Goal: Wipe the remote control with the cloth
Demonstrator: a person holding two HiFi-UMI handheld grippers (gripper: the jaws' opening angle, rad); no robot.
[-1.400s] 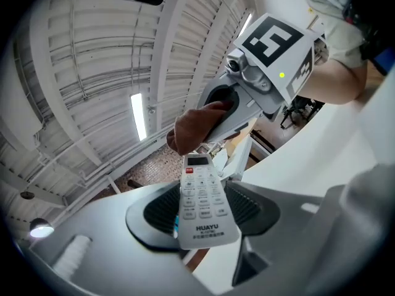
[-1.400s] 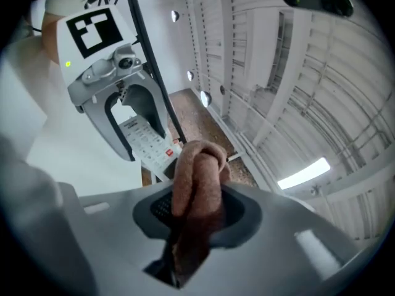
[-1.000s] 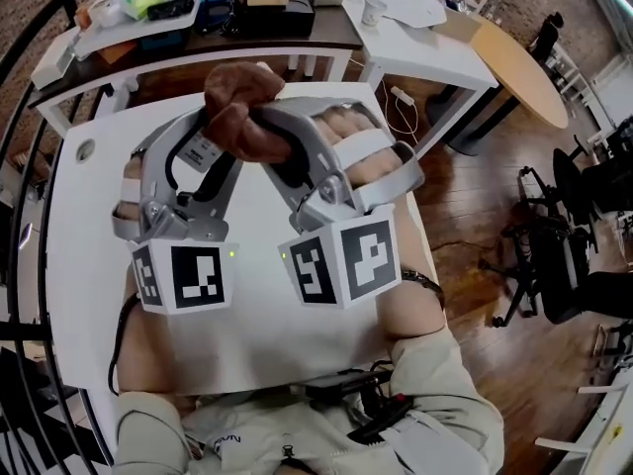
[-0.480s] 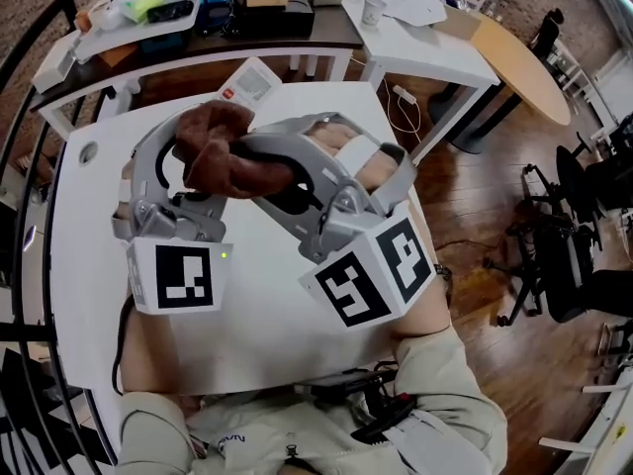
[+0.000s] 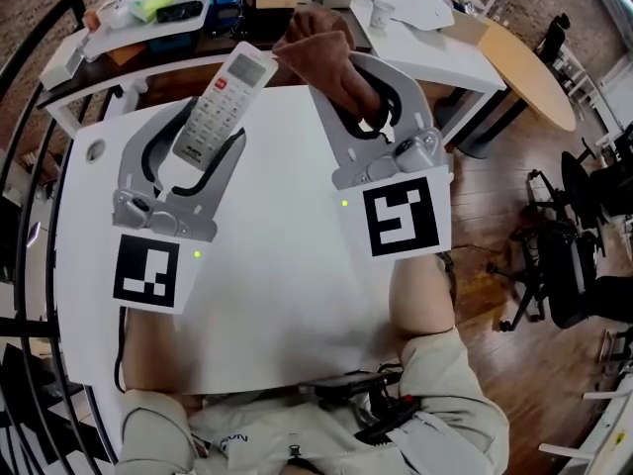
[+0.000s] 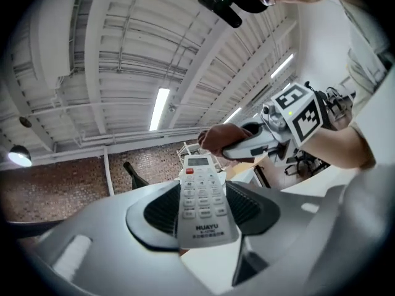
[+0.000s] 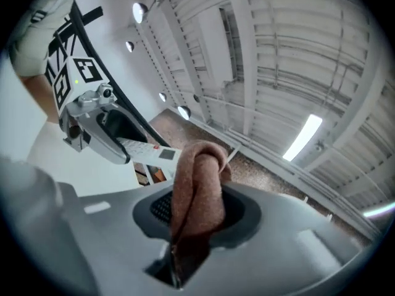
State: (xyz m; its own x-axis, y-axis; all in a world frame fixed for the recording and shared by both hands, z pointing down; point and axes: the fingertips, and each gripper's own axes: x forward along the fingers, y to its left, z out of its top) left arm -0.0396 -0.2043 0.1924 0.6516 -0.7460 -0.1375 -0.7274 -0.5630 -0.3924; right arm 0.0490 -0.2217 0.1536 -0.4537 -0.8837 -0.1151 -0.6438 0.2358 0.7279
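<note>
The white remote control [image 5: 220, 104] is clamped between the jaws of my left gripper [image 5: 203, 127], button side up, its display end pointing away from me. From the left gripper view the remote [image 6: 199, 202] runs straight out between the pads. A folded brown cloth [image 5: 326, 59] is pinched in my right gripper [image 5: 358, 97], held up to the right of the remote and apart from it. In the right gripper view the cloth [image 7: 196, 193] bulges out of the jaws, with the remote [image 7: 148, 150] and the left gripper [image 7: 99, 125] off to the left.
Below both grippers lies a white table [image 5: 277, 295]. Behind it a dark desk [image 5: 198, 43] carries trays, boxes and papers. Another white table [image 5: 425, 38], a round wooden top [image 5: 529, 72] and office chairs [image 5: 569, 255] stand to the right on the wood floor.
The cloth was bunched over the remote a second ago. The right gripper has since swung up and to the right with it, uncovering the remote. Both grippers rolled and rose.
</note>
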